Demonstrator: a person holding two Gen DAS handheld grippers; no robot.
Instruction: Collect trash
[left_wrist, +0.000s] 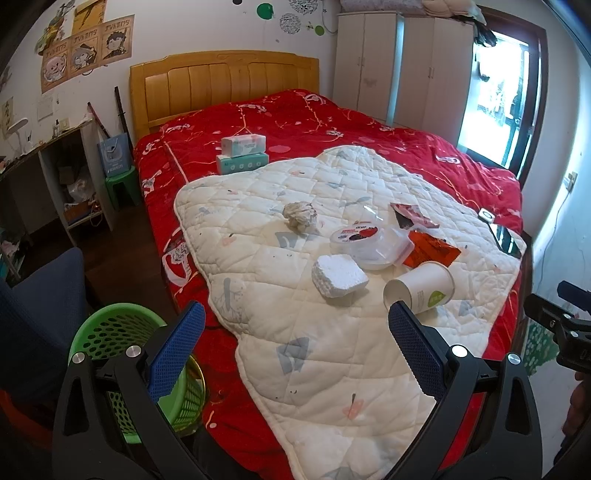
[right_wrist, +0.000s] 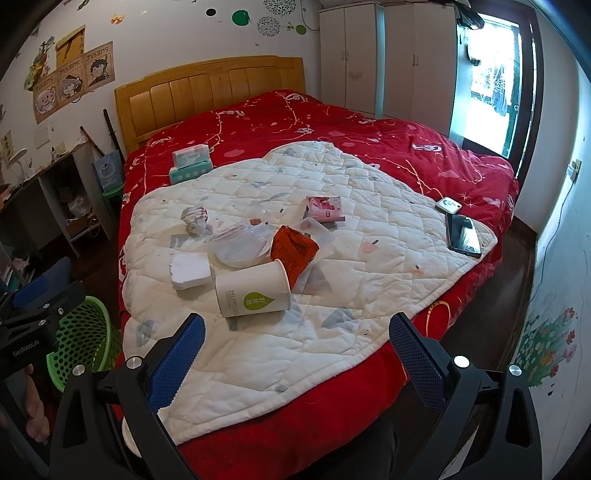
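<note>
Trash lies on a white quilt (left_wrist: 332, 354) spread over the red bed. A tipped paper cup (right_wrist: 253, 291), a white foam block (right_wrist: 190, 271), a clear plastic container (right_wrist: 240, 247), an orange wrapper (right_wrist: 293, 249), a pink packet (right_wrist: 325, 208) and a crumpled paper ball (right_wrist: 194, 219) sit close together. The left wrist view shows the cup (left_wrist: 421, 288), foam block (left_wrist: 338, 277), container (left_wrist: 364, 243) and paper ball (left_wrist: 301, 216) too. A green basket (left_wrist: 129, 354) stands on the floor at the bed's left. My left gripper (left_wrist: 295, 350) and right gripper (right_wrist: 295, 354) hover open and hold nothing, short of the trash.
Two tissue packs (left_wrist: 243, 153) are stacked near the headboard. A phone (right_wrist: 463, 234) and a small white device (right_wrist: 448, 205) rest on the quilt's right edge. A desk (left_wrist: 44, 177) and blue chair (left_wrist: 40, 306) stand left; wardrobes (left_wrist: 399, 66) and a bright doorway lie beyond.
</note>
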